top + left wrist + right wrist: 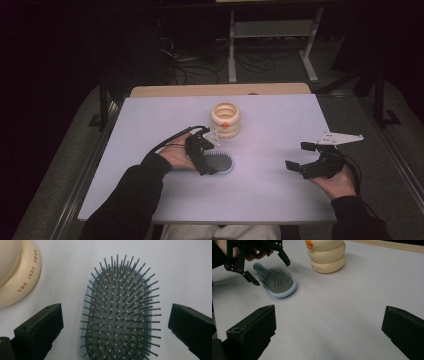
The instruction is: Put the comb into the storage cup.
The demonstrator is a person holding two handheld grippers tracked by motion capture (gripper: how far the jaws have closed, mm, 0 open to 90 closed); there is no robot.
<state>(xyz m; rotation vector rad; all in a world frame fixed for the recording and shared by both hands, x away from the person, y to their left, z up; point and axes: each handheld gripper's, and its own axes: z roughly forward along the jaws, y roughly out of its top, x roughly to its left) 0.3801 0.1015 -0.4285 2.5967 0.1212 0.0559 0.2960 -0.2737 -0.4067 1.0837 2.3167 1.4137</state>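
A light blue hairbrush (pixel 221 163) with grey bristles lies bristles-up on the white table (pixel 270 195), left of centre. My left gripper (pixel 212 157) hovers over it, open, one jaw on each side of the brush head (pixel 120 315) and not touching it. In its own view the left gripper (pixel 116 312) looks straight down on the bristles. My right gripper (pixel 297 155) is open and holds nothing, low over the table at the right. From the right gripper (pixel 328 315) view, the brush (pixel 278 281) and the left gripper (pixel 269 271) show at far left.
A cream toy of stacked rings (pixel 225 120) with an orange bit stands just behind the brush, also seen as the toy (pixel 15 272) and the toy (pixel 327 255). A wooden strip (pixel 220 90) borders the far table edge. Dark floor, cables and a frame lie beyond.
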